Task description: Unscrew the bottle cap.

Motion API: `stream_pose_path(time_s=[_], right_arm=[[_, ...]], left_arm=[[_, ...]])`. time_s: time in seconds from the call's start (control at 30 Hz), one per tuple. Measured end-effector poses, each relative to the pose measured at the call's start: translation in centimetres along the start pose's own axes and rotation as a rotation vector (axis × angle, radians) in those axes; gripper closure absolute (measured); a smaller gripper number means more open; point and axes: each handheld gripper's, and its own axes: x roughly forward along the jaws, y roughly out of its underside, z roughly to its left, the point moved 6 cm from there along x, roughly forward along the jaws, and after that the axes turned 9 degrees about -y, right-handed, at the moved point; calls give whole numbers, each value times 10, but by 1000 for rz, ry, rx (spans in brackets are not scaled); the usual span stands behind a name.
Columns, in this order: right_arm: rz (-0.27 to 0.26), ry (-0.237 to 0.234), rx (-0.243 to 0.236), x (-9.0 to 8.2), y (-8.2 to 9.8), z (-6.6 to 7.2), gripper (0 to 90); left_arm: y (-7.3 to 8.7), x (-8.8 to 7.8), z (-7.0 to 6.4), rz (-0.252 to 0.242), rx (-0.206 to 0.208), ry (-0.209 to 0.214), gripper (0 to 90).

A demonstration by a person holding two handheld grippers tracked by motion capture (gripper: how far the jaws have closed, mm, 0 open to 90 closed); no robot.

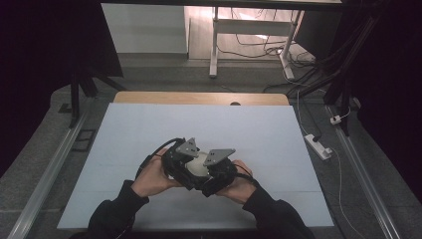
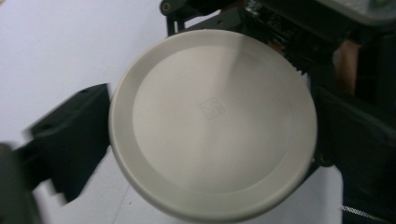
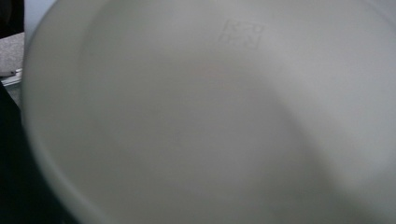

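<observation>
A small round off-white plate (image 1: 199,167) is held up above the table's front centre, between the two grippers. In the left gripper view the plate (image 2: 212,123) faces the camera, a faint square mark at its middle. My left gripper (image 2: 212,154) has its jaws wide apart, one on each side of the rim; one of the left gripper's fingers (image 2: 70,140) is blurred. Beyond the plate, the right gripper (image 2: 327,42) reaches its far edge. In the right gripper view the plate (image 3: 210,116) is very close and blurred, hiding that gripper's jaws.
Pale blue sheet (image 1: 149,134) covers the table, with a wooden strip (image 1: 199,97) at its far edge. A power strip (image 1: 318,146) and cables lie on the floor to the right. A white desk frame (image 1: 249,35) stands beyond the table.
</observation>
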Motion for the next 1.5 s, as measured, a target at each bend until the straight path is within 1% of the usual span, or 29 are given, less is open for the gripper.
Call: stream_pose_path(time_s=[0.1, 0.17, 0.2, 0.23, 0.3, 0.33, 0.37, 0.4, 0.43, 0.5, 0.57, 0.6, 0.67, 0.73, 0.77, 0.8, 0.83, 0.87, 0.9, 0.93, 1.0, 1.03, 1.07, 1.1, 1.13, 1.17, 1.23, 1.3, 1.5], right_arm=[[-5, -12, -11, 0, -1, 1, 66], [-11, -32, -21, 0, -1, 4, 66], [-20, -59, -41, 0, -3, 8, 66], [-20, -59, -41, 0, -3, 8, 66], [-27, -93, -52, 0, -4, 13, 66], [-34, -106, -65, 0, -5, 15, 66], [-38, -139, -83, 0, -6, 21, 66], [-39, -150, -89, 0, -7, 24, 66], [-39, -150, -89, 0, -7, 24, 66], [-40, -173, -123, 1, -9, 30, 66], [-38, -176, -126, 1, -9, 31, 66], [-36, -179, -138, 1, -9, 32, 66], [-32, -175, -138, 1, -8, 33, 66], [-34, -164, -129, 1, -8, 31, 66], [-34, -164, -129, 1, -8, 31, 66], [-35, -144, -113, 0, -9, 28, 66], [-35, -144, -113, 0, -9, 28, 66], [-35, -129, -108, 0, -9, 26, 66], [-31, -109, -91, 0, -8, 22, 66], [-31, -109, -91, 0, -8, 22, 66], [-24, -81, -75, 0, -7, 18, 66], [-21, -70, -61, 0, -7, 17, 66], [-19, -45, -46, 1, -6, 12, 66], [-16, -34, -40, 1, -5, 10, 66], [-12, -19, -33, 1, -4, 8, 66], [-12, -19, -33, 1, -4, 8, 66], [-11, 9, -9, 1, -3, 4, 66], [-12, 13, -5, 1, -3, 3, 66], [-10, 15, -4, 1, -3, 2, 66]], left_arm=[[-1, -9, 2, -25, 22, 27, 0], [0, -15, 2, -36, 52, 53, 0], [1, -18, 2, -40, 76, 75, 0], [2, -20, 1, -50, 94, 100, 0], [5, -23, -1, -70, 130, 143, 2], [6, -24, -2, -79, 152, 169, 6], [7, -25, -3, -89, 160, 188, 12], [8, -25, -4, -93, 166, 202, 14], [9, -24, -5, -97, 175, 212, 14], [10, -22, -6, -99, 195, 230, 29], [11, -21, -9, -100, 209, 253, 39], [11, -21, -10, -106, 221, 255, 52], [11, -21, -11, -105, 230, 248, 71], [10, -21, -11, -109, 221, 223, 75], [9, -20, -10, -110, 208, 213, 75], [8, -19, -8, -109, 178, 185, 76], [8, -19, -8, -109, 178, 185, 76], [8, -18, -6, -106, 165, 174, 76], [7, -17, -6, -105, 150, 158, 77], [7, -15, -5, -103, 135, 142, 77], [5, -12, -3, -91, 94, 113, 78], [5, -10, -2, -86, 80, 96, 78], [4, -9, -1, -81, 63, 79, 78], [2, -5, -1, -71, 35, 40, 79], [1, -4, -1, -66, 20, 22, 79], [1, -4, -1, -66, 20, 22, 79], [0, -2, 0, -61, -6, -5, 79], [-1, -1, 0, -59, -14, -19, 79], [-3, -3, 1, -66, -28, -23, 79]])
